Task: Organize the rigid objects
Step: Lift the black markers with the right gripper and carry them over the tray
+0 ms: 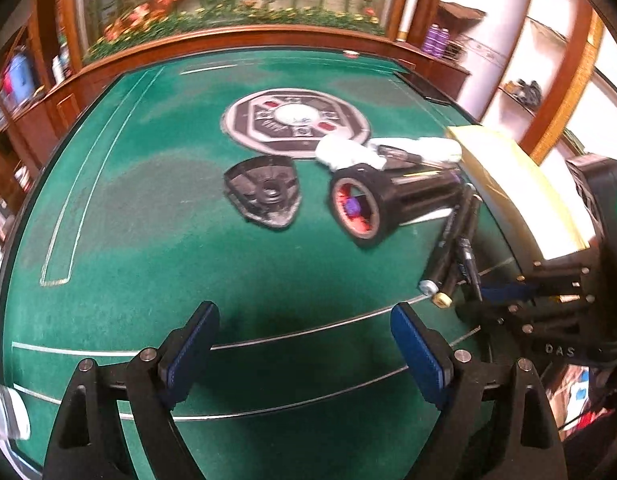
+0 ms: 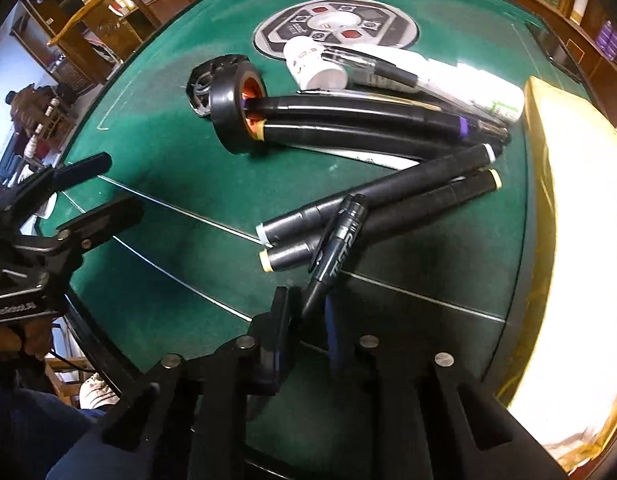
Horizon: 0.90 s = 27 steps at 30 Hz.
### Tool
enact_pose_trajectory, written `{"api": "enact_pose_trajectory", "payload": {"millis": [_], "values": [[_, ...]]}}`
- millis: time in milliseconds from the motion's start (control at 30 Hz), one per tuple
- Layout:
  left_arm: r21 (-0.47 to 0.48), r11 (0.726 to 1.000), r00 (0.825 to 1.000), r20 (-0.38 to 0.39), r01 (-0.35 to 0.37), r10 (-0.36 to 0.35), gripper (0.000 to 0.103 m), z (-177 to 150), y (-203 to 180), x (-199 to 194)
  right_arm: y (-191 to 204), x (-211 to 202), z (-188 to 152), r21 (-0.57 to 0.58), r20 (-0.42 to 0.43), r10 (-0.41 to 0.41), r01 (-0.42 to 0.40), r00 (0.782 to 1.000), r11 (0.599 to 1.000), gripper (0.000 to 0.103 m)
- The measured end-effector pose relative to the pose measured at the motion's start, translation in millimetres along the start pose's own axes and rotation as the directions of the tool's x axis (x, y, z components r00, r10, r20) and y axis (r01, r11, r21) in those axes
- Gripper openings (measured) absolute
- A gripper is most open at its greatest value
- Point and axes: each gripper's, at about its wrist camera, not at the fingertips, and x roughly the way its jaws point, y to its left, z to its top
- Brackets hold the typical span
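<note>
My right gripper point(image 2: 308, 304) is shut on the lower end of a thin black pen point(image 2: 340, 236), which slants up across two black markers point(image 2: 388, 200) lying on the green felt. Beyond them a black tape roll point(image 2: 228, 96) with an orange core has two more black markers point(image 2: 368, 116) pushed through it. My left gripper point(image 1: 304, 316) stands open over bare felt with nothing between its blue pads. From the left wrist view the tape roll point(image 1: 356, 208) lies ahead to the right, and the right gripper point(image 1: 488, 294) grips the pen point(image 1: 468, 264).
A black triangular part point(image 1: 264, 196) lies left of the roll. White bottles point(image 2: 308, 64) and clear pens lie behind the markers. A yellow box point(image 2: 568, 200) borders the right side. A round control panel point(image 1: 292, 120) sits mid-table, with a wooden rim beyond.
</note>
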Motion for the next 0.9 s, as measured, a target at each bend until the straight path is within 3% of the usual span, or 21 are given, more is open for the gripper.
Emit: {"api": "enact_pose_trajectory", "payload": {"millis": [133, 300, 400, 600, 700, 900], "values": [[0.09, 0.992, 0.996, 0.009, 0.092, -0.094, 0.085, 6, -17, -4, -7, -14, -7, 0.059, 0.033, -0.028, 0.026, 0.999, 0.998, 0.008], [0.185, 0.961, 0.978, -0.03, 0.206, -0.204, 0.06, 18, -51, 2, -28, -39, -18, 0.164, 0.1, -0.03, 0.013, 0.995, 0.986, 0.008], [0.234, 0.939, 0.967, -0.054, 0.253, -0.247, 0.051, 26, -76, 6, -46, -56, -23, 0.213, 0.155, -0.024, -0.01, 0.988, 0.977, 0.008], [0.306, 0.91, 0.96, -0.121, 0.278, -0.253, 0.051, 35, -129, 23, -74, -75, -24, 0.184, 0.179, -0.048, 0.014, 0.983, 0.983, 0.008], [0.364, 0.896, 0.966, -0.145, 0.255, -0.216, 0.051, 29, -158, 36, -89, -88, -26, 0.158, 0.199, -0.092, 0.06, 0.976, 0.986, 0.008], [0.383, 0.904, 0.975, -0.179, 0.189, -0.128, 0.051, 21, -181, 65, -110, -104, -33, 0.116, 0.223, -0.163, 0.14, 0.961, 0.983, 0.008]]}}
